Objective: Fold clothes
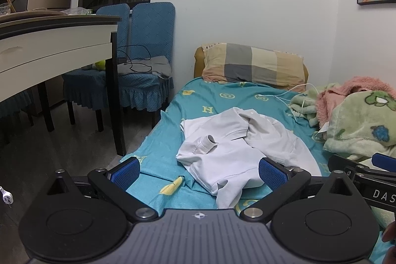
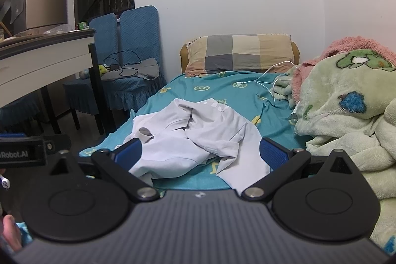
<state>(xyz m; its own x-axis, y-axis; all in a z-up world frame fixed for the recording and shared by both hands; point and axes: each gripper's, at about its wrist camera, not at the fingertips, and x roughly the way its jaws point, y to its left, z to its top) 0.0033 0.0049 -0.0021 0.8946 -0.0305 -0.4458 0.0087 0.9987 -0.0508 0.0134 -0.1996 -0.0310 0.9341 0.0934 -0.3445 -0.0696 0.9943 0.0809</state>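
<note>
A pale grey-white garment (image 1: 237, 147) is lying crumpled and unfolded on the teal bed sheet (image 1: 198, 95), about midway down the bed from the checked pillow (image 1: 255, 63) and well apart from it. Its fabric is bunching into overlapping layers, with one part draping over another across the middle. A ribbed cuff (image 2: 146, 132) is standing open on the side away from the green blanket (image 2: 346, 115), and a hem is trailing toward the bed's near end.

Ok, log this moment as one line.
stage: pre-grasp | left gripper: open | right gripper: open | white shirt: crumpled, unfolded on teal bedsheet
</note>
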